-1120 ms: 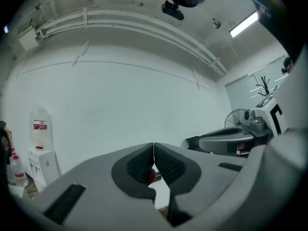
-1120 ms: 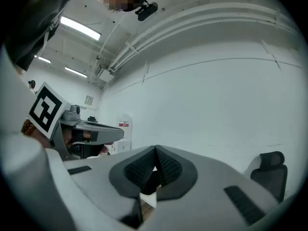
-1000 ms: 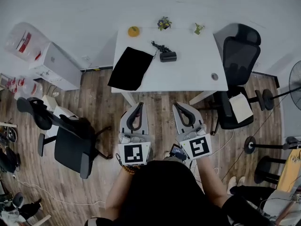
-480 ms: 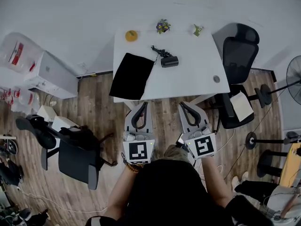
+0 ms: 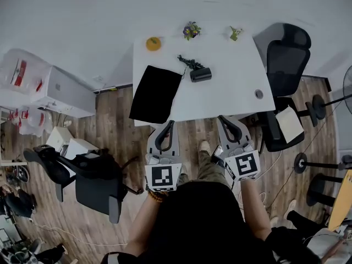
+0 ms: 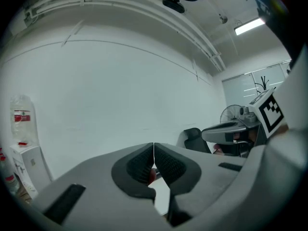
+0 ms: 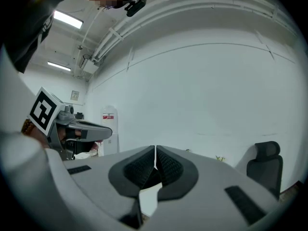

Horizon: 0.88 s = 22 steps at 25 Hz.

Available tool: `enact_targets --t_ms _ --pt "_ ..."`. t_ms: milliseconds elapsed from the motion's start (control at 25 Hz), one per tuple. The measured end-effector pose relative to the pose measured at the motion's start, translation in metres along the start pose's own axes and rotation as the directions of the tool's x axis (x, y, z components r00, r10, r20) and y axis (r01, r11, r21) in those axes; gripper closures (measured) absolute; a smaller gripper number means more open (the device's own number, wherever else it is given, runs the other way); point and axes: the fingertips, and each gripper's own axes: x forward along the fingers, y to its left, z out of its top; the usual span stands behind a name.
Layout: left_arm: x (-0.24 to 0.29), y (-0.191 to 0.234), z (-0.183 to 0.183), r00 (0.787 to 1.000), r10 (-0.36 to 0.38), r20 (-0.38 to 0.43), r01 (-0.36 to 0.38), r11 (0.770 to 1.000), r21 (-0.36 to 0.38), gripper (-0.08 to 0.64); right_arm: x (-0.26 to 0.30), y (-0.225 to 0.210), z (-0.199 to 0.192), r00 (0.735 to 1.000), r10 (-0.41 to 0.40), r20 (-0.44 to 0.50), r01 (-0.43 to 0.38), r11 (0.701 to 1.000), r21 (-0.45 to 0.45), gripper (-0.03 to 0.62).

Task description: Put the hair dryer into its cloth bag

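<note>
Left gripper (image 5: 168, 126): jaws are pressing together with nothing between them, you can see that plainly in the left gripper view (image 6: 153, 154). It's hovering over the wood floor, just short of the table's (image 5: 236, 92) near edge.
Right gripper (image 5: 224, 121): same deal, pinching shut on nothing (image 7: 155, 159), and sitting just near of the table edge too.
Hair dryer (image 5: 200, 74): it's lying on the white table, well apart from both grippers, on the far side of them and roughly between the two. Its body is running left to right, with the cord (image 5: 189, 63) bunching up off its far-left end.
Bag (image 5: 155, 94): the black cloth bag is lying flat just left of the dryer, not touching it, with its long side running near to far and its near end reaching the table edge.
Who's closer: I'm guessing the right one is the better bet for the dryer, since it's sitting a bit nearer. The left one is lining up almost straight with the bag.
Progress: nothing is being held, so the task is only getting started.
</note>
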Motion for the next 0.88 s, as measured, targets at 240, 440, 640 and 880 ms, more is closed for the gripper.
enact_targets --t_ms 240,440,640,880 --pt "0.050 -0.007 0.010 1.000 0.020 0.003 -0.020 0.999 0.042 0.534 0.032 -0.044 -0.005 0.996 0.084 0.006 -0.084 0.996 0.012 0.561" --pt "0.092 -0.009 0.008 0.996 0.074 -0.047 -0.070 0.995 0.069 0.534 0.053 -0.085 -0.009 0.989 0.150 -0.008 -0.150 0.988 0.027 0.561" --pt "0.129 -0.011 0.008 0.990 0.129 -0.058 -0.124 0.989 0.083 0.532 0.070 -0.127 -0.019 0.980 0.201 0.002 -0.200 0.979 0.040 0.561" --pt "0.149 0.007 -0.011 0.970 0.200 -0.140 -0.181 0.974 0.134 0.532 0.091 -0.163 -0.035 0.971 0.239 -0.026 -0.237 0.970 0.061 0.561"
